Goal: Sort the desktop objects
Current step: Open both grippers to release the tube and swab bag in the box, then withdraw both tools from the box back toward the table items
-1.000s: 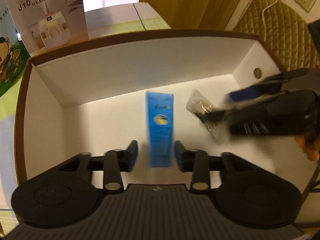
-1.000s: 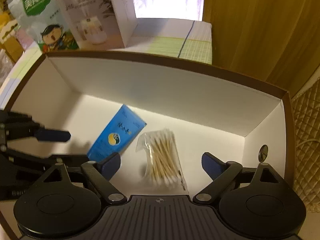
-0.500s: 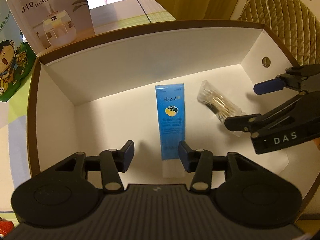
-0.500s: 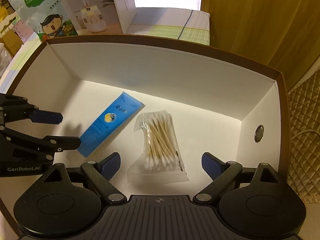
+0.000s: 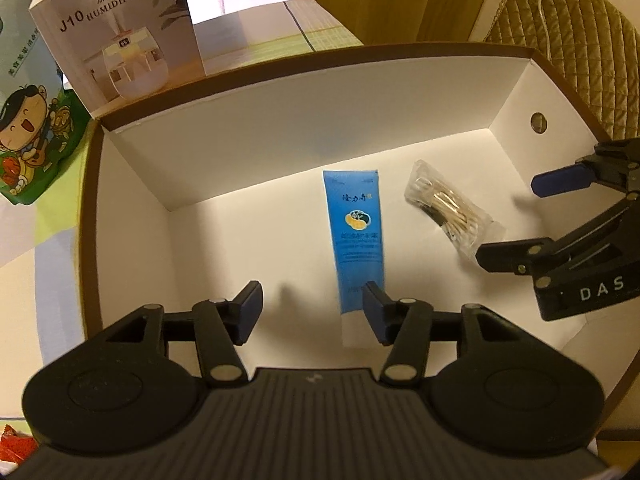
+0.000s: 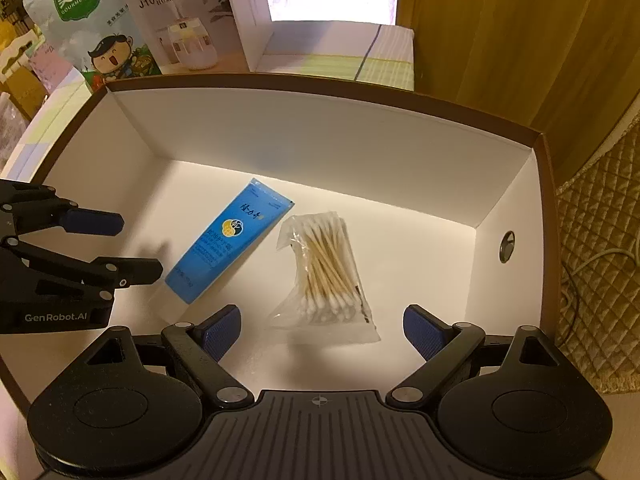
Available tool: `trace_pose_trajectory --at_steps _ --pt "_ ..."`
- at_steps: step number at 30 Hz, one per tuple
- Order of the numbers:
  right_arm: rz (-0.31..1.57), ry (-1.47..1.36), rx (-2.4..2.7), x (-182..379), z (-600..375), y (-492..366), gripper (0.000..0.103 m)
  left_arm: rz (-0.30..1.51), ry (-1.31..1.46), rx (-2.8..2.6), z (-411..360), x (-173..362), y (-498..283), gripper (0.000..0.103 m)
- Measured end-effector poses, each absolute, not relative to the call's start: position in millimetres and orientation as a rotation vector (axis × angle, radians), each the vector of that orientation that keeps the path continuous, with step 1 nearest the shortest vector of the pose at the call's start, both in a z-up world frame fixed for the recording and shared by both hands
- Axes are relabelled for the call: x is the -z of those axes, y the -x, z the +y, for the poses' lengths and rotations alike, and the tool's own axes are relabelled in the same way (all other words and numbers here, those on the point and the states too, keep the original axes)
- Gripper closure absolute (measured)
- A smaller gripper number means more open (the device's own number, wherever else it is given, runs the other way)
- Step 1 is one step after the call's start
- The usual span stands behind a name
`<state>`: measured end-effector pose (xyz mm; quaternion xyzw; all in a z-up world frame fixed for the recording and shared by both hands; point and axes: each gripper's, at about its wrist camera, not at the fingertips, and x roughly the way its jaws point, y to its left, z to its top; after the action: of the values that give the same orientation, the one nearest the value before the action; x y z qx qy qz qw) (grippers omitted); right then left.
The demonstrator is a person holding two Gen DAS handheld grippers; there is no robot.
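Both of my grippers hang over the white storage box [image 6: 320,136], pointing steeply down into it. Two sorted items already lie flat on the box floor: the blue cream tube [image 6: 230,240] around centre, and the bag of cotton swabs [image 6: 326,268] just beside it at its 3 o'clock, not quite touching as far as I can tell.

My left gripper [image 5: 312,312] has its jaws opening, nothing pinched. In the left wrist view the tube's white cap end sits below, partly behind the right-side pad [image 5: 376,308], so the tube reads as just let go (pads clear of it). My right gripper [image 6: 322,328] stands wide open and empty, with the swab bag lying below its gap.

Progress guess: two objects binned, both hands free. What remains I can't tell; no loose desktop items show here. At 10 to 11 o'clock behind the box are a humidifier carton [image 6: 188,24] and a green snack bag [image 6: 92,28] (likely just clutter).
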<state>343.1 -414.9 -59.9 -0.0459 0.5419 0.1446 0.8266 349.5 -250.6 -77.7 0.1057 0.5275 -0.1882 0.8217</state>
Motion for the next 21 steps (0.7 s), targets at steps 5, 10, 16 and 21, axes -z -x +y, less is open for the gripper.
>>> trace_pose_trajectory --at_steps 5,10,16,21 --pt "1.135 0.079 -0.309 51.9 -414.6 -333.6 0.010 1.100 -0.237 0.390 -249.4 69.1 -344.3 0.049" --pt "1.110 0.066 -0.307 42.2 -412.1 -320.8 0.010 1.076 -0.242 0.379 -247.0 60.4 -337.4 0.044" --pt "1.080 0.058 -0.295 30.1 -407.8 -302.1 0.010 1.040 -0.254 0.369 -244.9 46.3 -325.9 0.038" --pt "1.056 0.056 -0.273 20.4 -404.6 -286.1 0.010 1.011 -0.257 0.369 -242.2 34.1 -314.1 0.035"
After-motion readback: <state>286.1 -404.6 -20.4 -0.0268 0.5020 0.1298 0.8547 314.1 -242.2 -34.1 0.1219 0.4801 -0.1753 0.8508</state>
